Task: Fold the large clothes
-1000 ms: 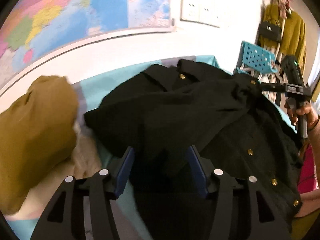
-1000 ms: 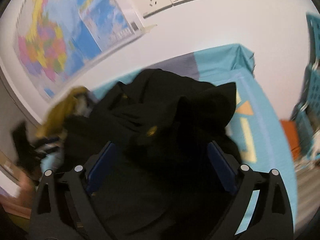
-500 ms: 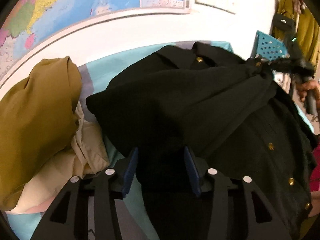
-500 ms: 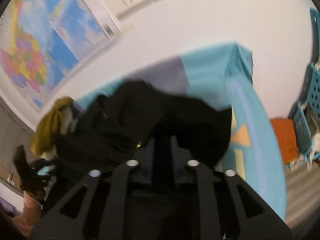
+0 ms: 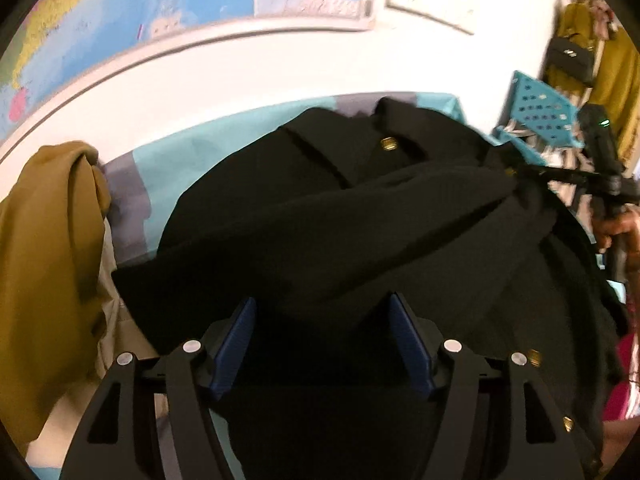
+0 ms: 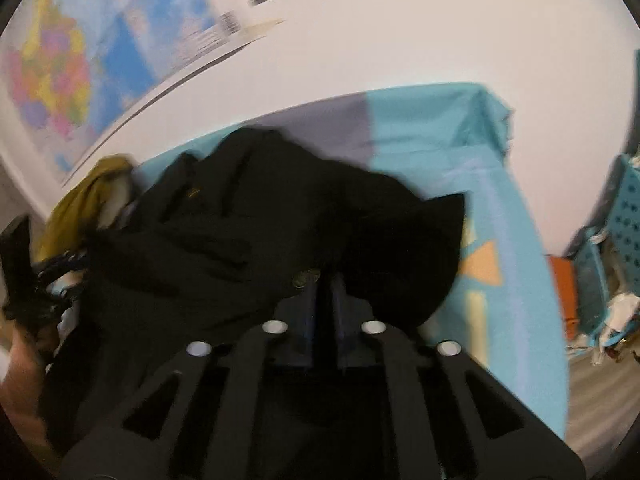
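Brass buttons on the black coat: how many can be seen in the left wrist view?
3, and folds may hide more. One brass button is near the collar of the black coat; one is at the lower right; one is below it.

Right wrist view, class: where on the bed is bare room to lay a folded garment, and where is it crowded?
Free: the teal sheet right of the black coat, up to the far corner by the wall. Crowded: the left side, where the mustard garment bunches against the coat, and the middle, which the coat covers.
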`<action>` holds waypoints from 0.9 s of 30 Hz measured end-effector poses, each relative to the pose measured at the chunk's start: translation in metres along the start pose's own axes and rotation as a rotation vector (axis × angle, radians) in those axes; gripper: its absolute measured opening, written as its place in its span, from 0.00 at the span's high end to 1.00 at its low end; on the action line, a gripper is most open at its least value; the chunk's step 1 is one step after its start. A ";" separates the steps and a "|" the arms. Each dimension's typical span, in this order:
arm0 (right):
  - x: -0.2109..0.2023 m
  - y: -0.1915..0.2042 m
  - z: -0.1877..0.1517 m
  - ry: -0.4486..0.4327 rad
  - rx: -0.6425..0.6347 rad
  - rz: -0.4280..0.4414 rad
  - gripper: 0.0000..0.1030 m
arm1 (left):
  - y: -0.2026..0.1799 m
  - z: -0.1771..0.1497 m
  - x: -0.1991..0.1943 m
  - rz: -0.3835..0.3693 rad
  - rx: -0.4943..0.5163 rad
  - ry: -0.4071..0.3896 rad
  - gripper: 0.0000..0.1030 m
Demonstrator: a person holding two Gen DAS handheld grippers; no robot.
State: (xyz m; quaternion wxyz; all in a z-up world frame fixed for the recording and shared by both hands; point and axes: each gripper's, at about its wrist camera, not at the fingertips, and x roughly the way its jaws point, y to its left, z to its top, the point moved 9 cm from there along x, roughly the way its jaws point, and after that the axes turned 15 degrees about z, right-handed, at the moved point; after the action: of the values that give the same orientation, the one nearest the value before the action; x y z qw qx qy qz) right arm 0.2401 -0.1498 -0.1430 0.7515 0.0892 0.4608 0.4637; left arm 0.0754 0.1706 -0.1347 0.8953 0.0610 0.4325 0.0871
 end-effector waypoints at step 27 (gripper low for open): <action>-0.104 0.037 -0.082 -0.030 -0.033 0.062 0.20 | 0.043 -0.068 -0.078 0.065 -0.171 -0.040 0.09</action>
State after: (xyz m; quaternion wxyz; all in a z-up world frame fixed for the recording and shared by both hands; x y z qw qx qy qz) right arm 0.1386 -0.2342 -0.1044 0.7449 0.0981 0.4387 0.4929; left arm -0.0301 0.1990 -0.1092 0.9024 -0.0002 0.4035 0.1513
